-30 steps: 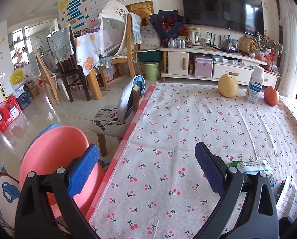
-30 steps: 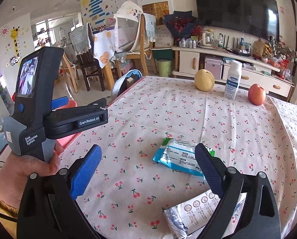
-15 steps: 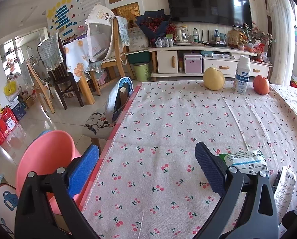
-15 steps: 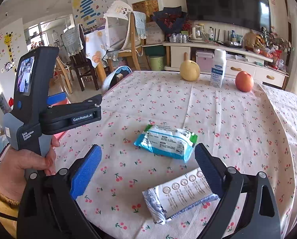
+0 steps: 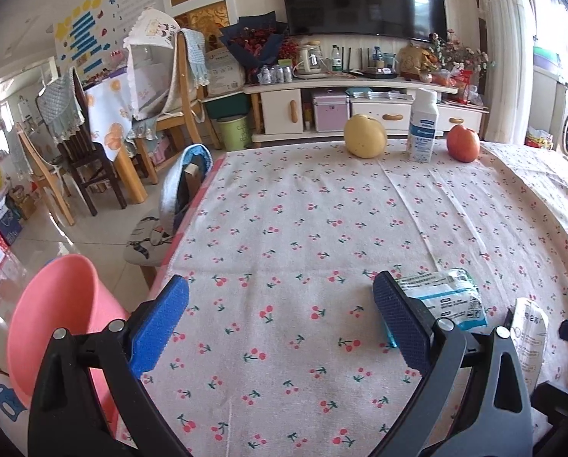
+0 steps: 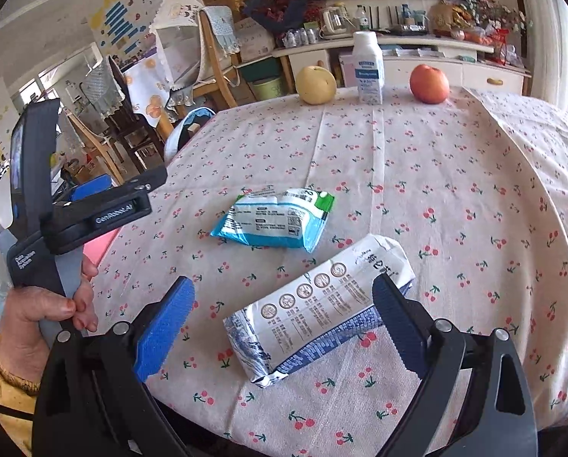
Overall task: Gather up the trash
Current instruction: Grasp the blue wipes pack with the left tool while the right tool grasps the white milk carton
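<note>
Two wrappers lie near the table's [image 6: 474,175] near edge, well short of the fruit at the far edge. Off its left edge waits a pink bin [image 5: 51,316]. The left gripper [image 5: 280,327] hovers wide, empty, beside the blue packet [image 6: 272,221]. The right gripper [image 6: 284,327], also wide, brackets the white carton [image 6: 318,308]; it should probably settle lower and square across the carton before closing.

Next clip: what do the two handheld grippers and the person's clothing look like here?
Both grippers have black angular frames with silver rivets and blue textured pads. Seen from the right wrist view, the left gripper has a black-and-grey handle, white "GenRobot.AI" lettering and a small screen. A yellow sleeve with a knitted cuff covers the wrist.
</note>
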A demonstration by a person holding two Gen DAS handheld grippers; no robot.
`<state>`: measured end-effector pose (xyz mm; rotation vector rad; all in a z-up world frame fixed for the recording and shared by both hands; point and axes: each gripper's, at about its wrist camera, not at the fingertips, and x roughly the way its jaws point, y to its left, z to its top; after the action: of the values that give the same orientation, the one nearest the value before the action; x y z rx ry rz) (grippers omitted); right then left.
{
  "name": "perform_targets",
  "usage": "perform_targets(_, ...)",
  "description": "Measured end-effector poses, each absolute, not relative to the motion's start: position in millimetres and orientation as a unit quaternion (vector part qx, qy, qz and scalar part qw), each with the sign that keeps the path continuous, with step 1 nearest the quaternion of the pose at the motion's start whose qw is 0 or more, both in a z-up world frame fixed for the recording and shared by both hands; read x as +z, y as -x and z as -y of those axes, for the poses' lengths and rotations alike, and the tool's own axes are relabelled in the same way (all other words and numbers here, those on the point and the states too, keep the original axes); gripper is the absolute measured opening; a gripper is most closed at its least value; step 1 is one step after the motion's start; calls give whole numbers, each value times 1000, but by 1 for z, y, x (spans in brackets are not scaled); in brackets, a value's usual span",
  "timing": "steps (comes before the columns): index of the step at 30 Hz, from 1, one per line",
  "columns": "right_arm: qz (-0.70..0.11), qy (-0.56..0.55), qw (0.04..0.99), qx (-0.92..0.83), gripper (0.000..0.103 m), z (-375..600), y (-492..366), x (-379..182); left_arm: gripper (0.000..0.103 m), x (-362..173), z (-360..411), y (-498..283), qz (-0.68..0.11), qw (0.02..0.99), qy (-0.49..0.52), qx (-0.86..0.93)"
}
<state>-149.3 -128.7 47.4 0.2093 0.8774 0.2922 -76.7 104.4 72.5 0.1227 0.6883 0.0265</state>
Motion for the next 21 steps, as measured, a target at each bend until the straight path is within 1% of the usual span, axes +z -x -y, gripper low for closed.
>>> perform_targets(3, -441, -120, 879, 139, 94, 134, 145, 36, 98, 71, -104, 74, -342, 939, -47, -8)
perform_targets(7, -442, -121, 880, 127, 94, 136, 143, 30, 98, 67, -96, 71, -345, 937, -42, -40)
perform_targets(12, -445, -85, 885, 105, 94, 131, 135, 22, 98, 57, -82, 62, -367, 926, -37, -83)
perform_targets(17, -466, -80, 876, 93, 93, 133, 127, 9, 98, 45, -66, 52, -390, 913, -32, -116)
perform_targets(21, -462, -55, 881, 89, 93, 132, 122, 11, 98, 36, -52, 41, -399, 906, -43, -132)
